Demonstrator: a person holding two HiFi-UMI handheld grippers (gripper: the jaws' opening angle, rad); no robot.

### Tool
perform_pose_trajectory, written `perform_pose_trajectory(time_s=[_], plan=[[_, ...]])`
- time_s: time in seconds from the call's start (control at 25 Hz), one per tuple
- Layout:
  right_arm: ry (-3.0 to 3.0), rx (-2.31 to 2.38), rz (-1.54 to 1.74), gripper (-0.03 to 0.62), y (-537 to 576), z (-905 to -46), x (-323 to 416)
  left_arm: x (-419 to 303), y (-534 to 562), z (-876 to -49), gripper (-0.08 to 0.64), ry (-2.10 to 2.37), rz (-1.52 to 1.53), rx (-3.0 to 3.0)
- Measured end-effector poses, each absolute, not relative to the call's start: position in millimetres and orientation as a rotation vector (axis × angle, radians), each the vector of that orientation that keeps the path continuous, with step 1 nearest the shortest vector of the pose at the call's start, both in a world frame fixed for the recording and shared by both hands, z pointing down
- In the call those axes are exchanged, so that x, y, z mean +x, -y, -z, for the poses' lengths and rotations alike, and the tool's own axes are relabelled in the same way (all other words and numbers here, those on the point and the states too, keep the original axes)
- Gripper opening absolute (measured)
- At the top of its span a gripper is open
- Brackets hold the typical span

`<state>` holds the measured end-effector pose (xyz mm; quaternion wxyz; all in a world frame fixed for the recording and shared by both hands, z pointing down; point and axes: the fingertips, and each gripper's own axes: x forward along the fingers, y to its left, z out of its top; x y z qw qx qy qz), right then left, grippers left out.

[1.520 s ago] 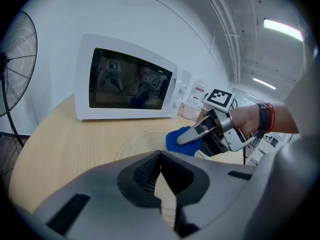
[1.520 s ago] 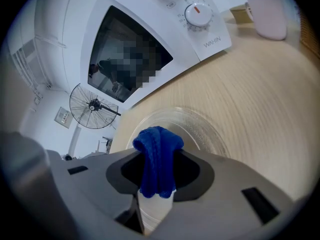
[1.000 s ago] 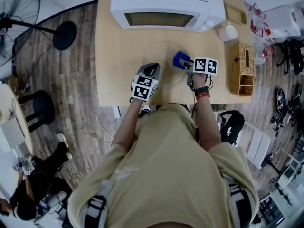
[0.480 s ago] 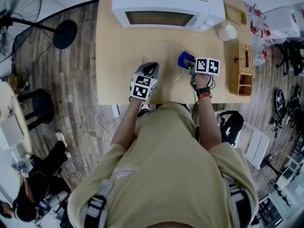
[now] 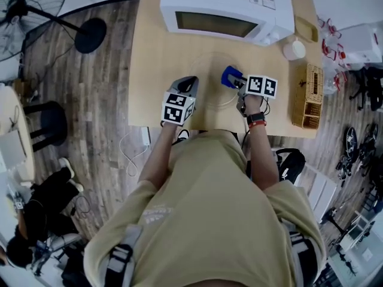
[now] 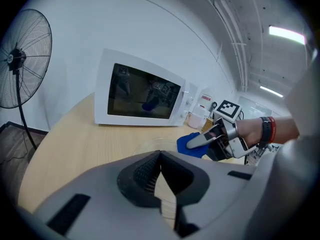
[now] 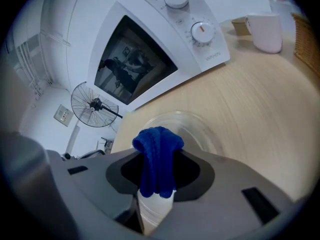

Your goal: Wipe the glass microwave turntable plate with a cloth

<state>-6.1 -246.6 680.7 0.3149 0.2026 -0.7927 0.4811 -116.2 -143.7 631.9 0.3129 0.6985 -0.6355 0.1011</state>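
Plate [image 5: 207, 60]: clear glass, its outline faint on the table [image 5: 154, 70] in front of the microwave [image 5: 227, 8], with both grippers covering parts of its rim. Left gripper [image 5: 191, 84]: forearm reached forward, jaws drawn together at the plate's near-left rim and apparently pinching it, though the glass there was hard to make out. Right gripper [image 5: 238, 81]: wrist straight, clenched on a bunched blue cloth [image 5: 229, 76] at the plate's right rim; whether the cloth touched the glass could not be told.
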Motion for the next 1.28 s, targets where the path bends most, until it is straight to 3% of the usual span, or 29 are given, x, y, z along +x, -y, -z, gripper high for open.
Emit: perform_pose_trajectory(time_s=[0.52, 1.28], plan=[[2.089, 0.143, -1.261, 0.135, 159, -676, -120, -177, 109, -630, 0.018, 1.816, -0.219, 1.690], [2.028, 0.149, -1.067, 0.135, 144, -702, -129, -180, 109, -640, 0.018, 1.802, -0.225, 1.684]])
